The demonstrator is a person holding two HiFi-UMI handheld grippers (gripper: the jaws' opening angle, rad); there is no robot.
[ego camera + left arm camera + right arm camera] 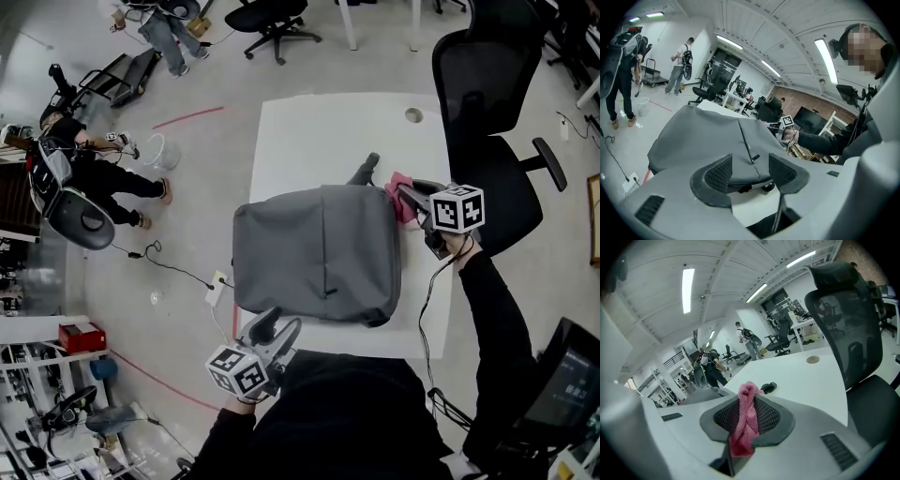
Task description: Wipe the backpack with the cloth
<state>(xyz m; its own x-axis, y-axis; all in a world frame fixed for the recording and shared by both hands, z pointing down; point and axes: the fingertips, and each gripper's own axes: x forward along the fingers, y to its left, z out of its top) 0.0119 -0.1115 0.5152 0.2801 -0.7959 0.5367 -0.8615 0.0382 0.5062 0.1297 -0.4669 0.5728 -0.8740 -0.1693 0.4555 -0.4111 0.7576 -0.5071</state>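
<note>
A grey backpack (319,251) lies flat on the white table (319,141). At its right edge, my right gripper (401,200) is shut on a pink cloth (400,190), which sits pinched between the pads in the right gripper view (746,420). My left gripper (281,330) hovers at the backpack's near edge, open, nothing between its pads. In the left gripper view the backpack (708,136) fills the space ahead of the jaws, its zipper running down the middle. The backpack's black handle (366,170) sticks out at the far side.
A black office chair (492,141) stands close to the table's right side. A round cable hole (413,115) is in the table's far corner. People (103,178) and carts are on the floor to the left. A power strip (216,286) lies by the table's left edge.
</note>
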